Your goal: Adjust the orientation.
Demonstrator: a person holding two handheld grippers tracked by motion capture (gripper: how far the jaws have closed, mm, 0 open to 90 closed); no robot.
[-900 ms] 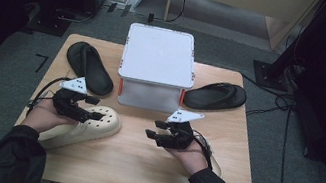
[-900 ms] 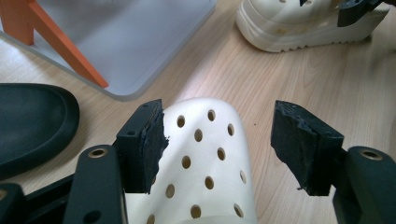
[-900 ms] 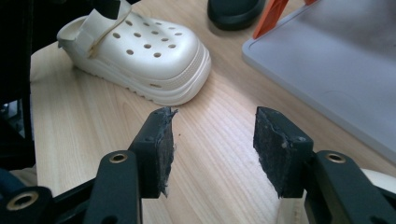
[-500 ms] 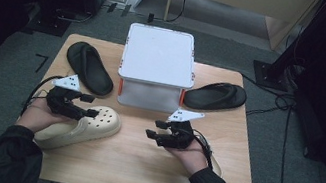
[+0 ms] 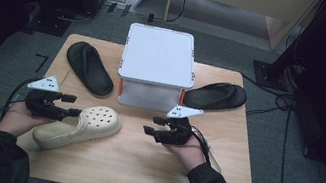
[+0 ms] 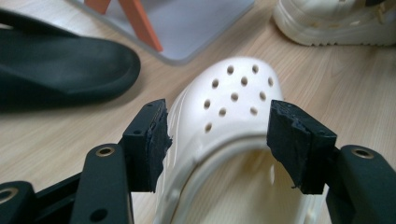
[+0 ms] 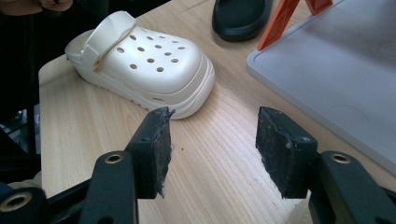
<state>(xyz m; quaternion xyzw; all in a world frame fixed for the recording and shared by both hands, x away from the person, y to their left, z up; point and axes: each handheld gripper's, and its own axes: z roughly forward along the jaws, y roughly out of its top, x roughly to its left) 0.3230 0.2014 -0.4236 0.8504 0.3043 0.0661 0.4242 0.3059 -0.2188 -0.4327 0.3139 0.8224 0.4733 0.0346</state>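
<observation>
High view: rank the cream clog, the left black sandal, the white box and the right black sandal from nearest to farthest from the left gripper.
From the left gripper:
1. Cream clog, right at its jaws, front left.
2. Left black sandal, just beyond, left of the box.
3. White box, centre back.
4. Right black sandal, far right of the box.

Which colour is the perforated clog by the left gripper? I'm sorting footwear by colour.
Cream, off-white. The clog shows best in the right gripper view.

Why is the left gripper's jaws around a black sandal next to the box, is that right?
Not quite: the left gripper has its open jaws around the cream clog, not a black sandal. The left gripper view shows it. The box is nearby.
</observation>
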